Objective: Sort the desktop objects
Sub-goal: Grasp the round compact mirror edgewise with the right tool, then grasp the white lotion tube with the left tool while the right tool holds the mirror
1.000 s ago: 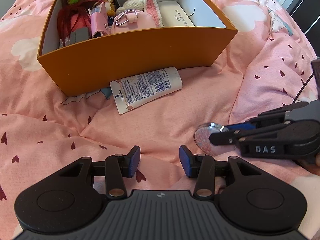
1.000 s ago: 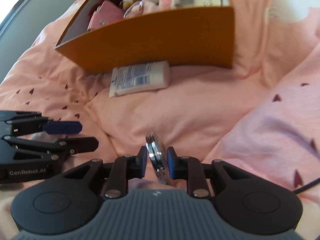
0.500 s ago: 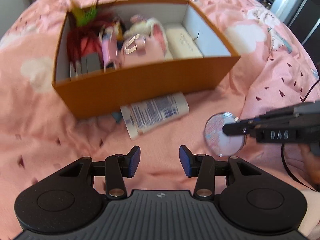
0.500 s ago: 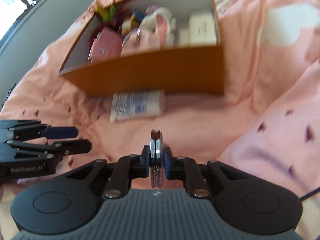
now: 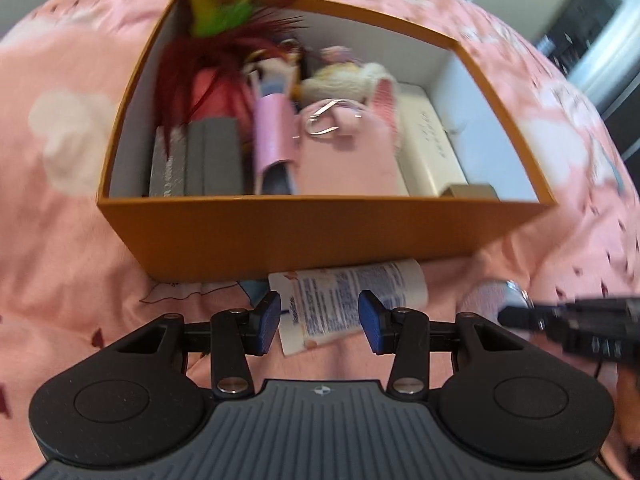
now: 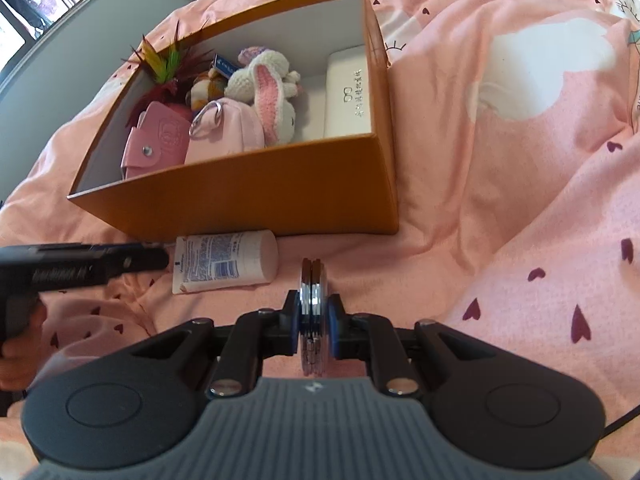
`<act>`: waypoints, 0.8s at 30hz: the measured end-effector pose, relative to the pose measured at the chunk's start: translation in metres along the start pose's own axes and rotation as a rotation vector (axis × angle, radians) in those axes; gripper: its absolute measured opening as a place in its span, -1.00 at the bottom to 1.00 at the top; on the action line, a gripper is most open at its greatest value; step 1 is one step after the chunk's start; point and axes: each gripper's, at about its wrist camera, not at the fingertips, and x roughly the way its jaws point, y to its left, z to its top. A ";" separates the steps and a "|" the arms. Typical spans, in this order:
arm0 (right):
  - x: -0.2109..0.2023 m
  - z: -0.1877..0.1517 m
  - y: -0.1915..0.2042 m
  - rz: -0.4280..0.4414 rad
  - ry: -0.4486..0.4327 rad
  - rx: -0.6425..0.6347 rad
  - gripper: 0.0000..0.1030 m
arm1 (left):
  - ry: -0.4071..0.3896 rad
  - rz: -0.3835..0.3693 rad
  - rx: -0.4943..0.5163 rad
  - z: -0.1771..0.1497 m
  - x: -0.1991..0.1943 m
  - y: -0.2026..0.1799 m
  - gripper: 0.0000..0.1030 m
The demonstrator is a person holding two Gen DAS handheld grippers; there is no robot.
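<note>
While the right gripper (image 6: 314,314) clamps a round silver compact mirror (image 6: 313,280) edge-on, the left gripper (image 5: 319,322) hangs half-open, empty, above a white lotion tube (image 5: 352,300) beside the orange cardboard box (image 5: 320,232).

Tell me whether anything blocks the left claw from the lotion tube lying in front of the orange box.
Nothing visible does. The left claw is open with the lotion tube lying on the bedspread directly beyond its fingertips; the orange box sits behind the tube.

Compact mirror (image 6: 312,300): shiny metal rim. Box (image 6: 256,200): matt orange card. Bedsheet (image 6: 500,200): soft cloth. Tube (image 6: 224,260): probably smooth plastic.
</note>
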 end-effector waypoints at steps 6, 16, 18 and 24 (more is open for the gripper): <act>0.002 0.000 -0.001 0.000 -0.003 -0.006 -0.71 | 0.029 -0.031 -0.106 -0.004 0.022 0.019 0.12; 0.004 -0.001 0.000 -0.002 -0.001 -0.007 -0.71 | 0.070 -0.175 -0.306 -0.012 0.043 0.047 0.04; 0.004 -0.001 0.000 -0.002 -0.001 -0.003 -0.71 | 0.064 -0.194 -0.325 -0.014 0.039 0.049 -0.22; 0.004 -0.003 -0.002 -0.002 0.003 0.010 -0.71 | -0.039 -0.225 -0.278 -0.020 0.007 0.038 -0.46</act>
